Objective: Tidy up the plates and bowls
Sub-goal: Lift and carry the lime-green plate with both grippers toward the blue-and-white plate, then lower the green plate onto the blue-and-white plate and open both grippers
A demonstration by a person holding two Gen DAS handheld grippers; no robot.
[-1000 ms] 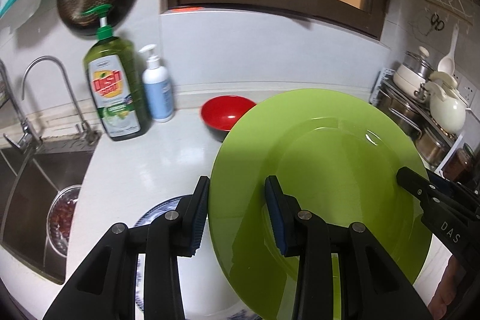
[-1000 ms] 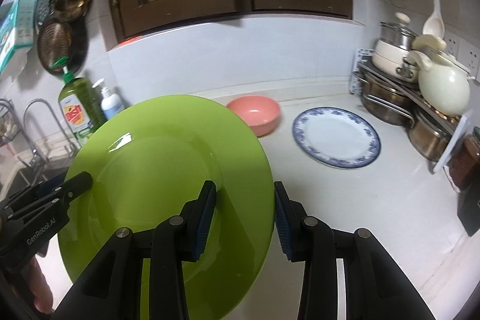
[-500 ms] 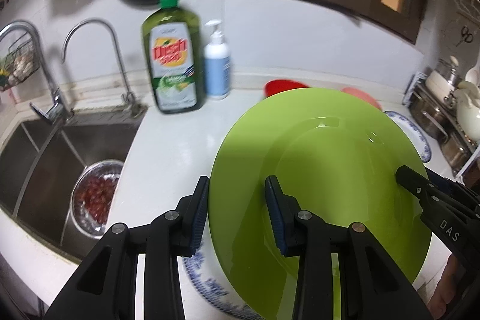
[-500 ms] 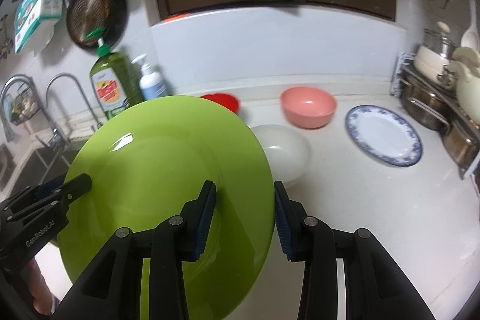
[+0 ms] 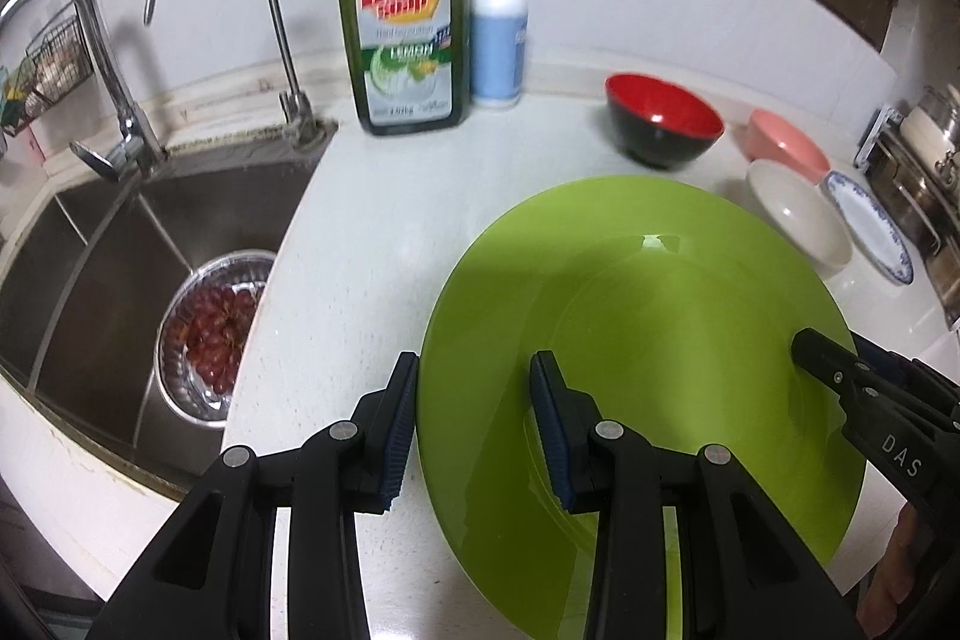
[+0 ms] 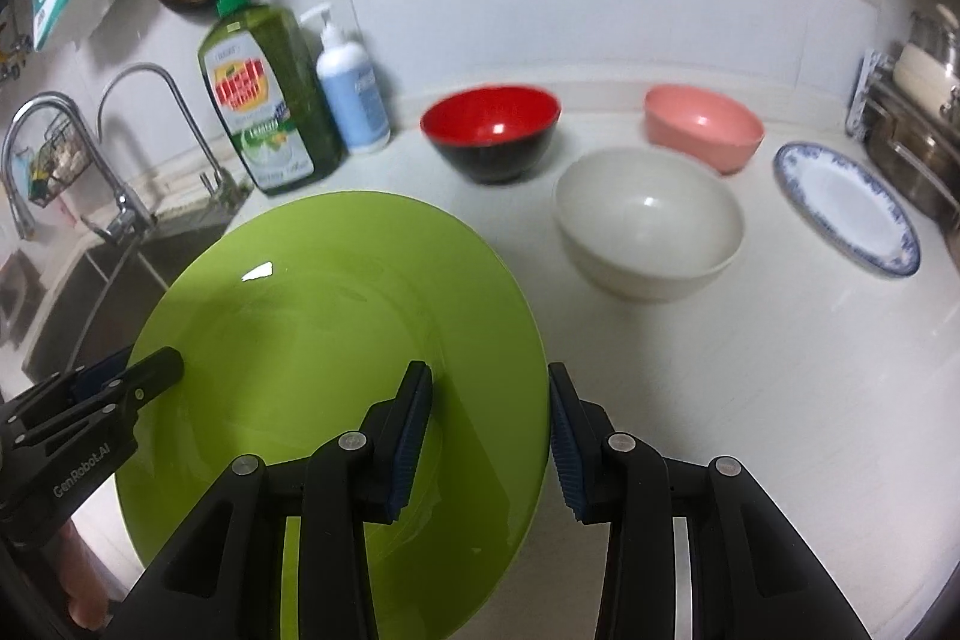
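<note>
A large green plate (image 5: 648, 328) is held above the white counter by both grippers. My left gripper (image 5: 474, 424) is shut on its left rim; my right gripper (image 6: 489, 436) is shut on its right rim (image 6: 336, 334). Each gripper shows in the other's view, the right one (image 5: 864, 388) and the left one (image 6: 114, 388). On the counter stand a red-and-black bowl (image 6: 492, 136), a pink bowl (image 6: 702, 130), a white bowl (image 6: 648, 220) and a blue-rimmed plate (image 6: 846, 208).
A sink (image 5: 120, 244) with a metal colander of red fruit (image 5: 210, 328) lies left, with two taps (image 5: 90, 58). A green dish-soap bottle (image 5: 402, 16) and a white pump bottle (image 5: 498, 34) stand at the wall. Pots on a rack (image 6: 918, 112) are at the right.
Both grippers carried the green plate leftward and tilted downward; the sink and bowls came into fuller view. The blue-rimmed plate seen under the green plate is no longer visible there.
</note>
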